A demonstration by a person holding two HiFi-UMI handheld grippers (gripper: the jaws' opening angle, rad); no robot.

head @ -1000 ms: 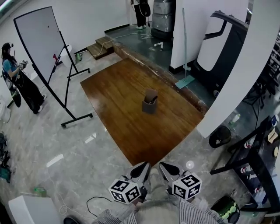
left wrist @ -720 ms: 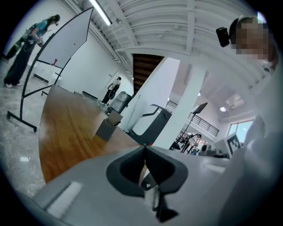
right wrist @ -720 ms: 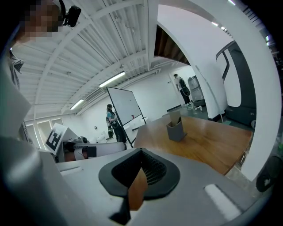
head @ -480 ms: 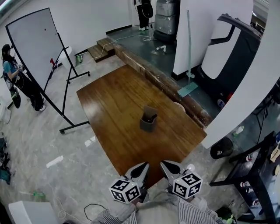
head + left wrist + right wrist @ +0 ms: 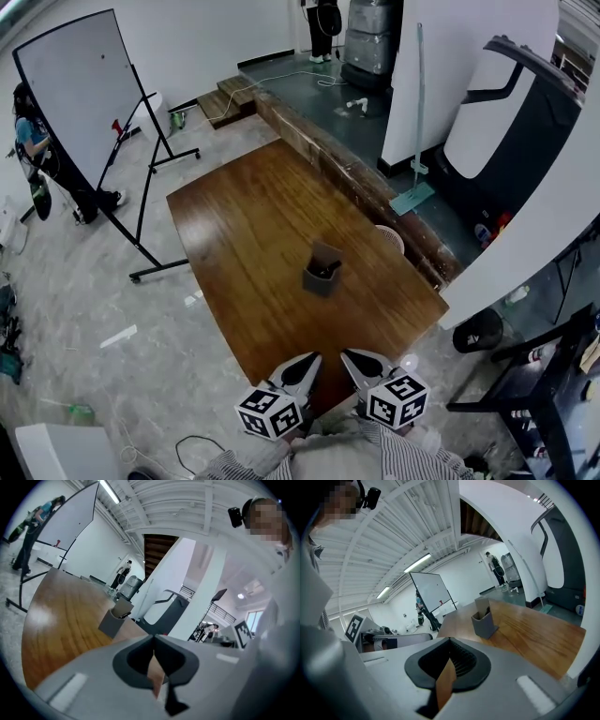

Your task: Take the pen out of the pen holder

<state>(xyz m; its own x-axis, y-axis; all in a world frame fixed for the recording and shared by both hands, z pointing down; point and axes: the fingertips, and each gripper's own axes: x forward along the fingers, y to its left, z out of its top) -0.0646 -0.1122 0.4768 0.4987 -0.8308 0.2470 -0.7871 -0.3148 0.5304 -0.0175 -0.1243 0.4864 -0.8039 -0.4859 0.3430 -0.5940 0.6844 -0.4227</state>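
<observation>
A grey pen holder point(image 5: 321, 271) stands upright near the middle of the brown wooden table point(image 5: 253, 225), with a dark pen point(image 5: 328, 270) sticking out of it. Both grippers hang side by side at the table's near corner, well short of the holder. My left gripper point(image 5: 302, 367) is shut and holds nothing; the holder point(image 5: 114, 620) and pen point(image 5: 124, 615) lie ahead of it, to the left. My right gripper point(image 5: 358, 364) is also shut and holds nothing, with the holder point(image 5: 483, 620) ahead and slightly right of it.
A whiteboard on a wheeled stand point(image 5: 80, 94) is left of the table, with a person point(image 5: 28, 141) behind it. A raised wooden step point(image 5: 347, 178) runs along the far side. A white pillar point(image 5: 553, 216), a black bin point(image 5: 481, 330) and a black rack point(image 5: 553, 375) are on the right.
Both grippers have come forward to the table's near corner, and the pen holder now sits closer in view. The jaws stayed shut.
</observation>
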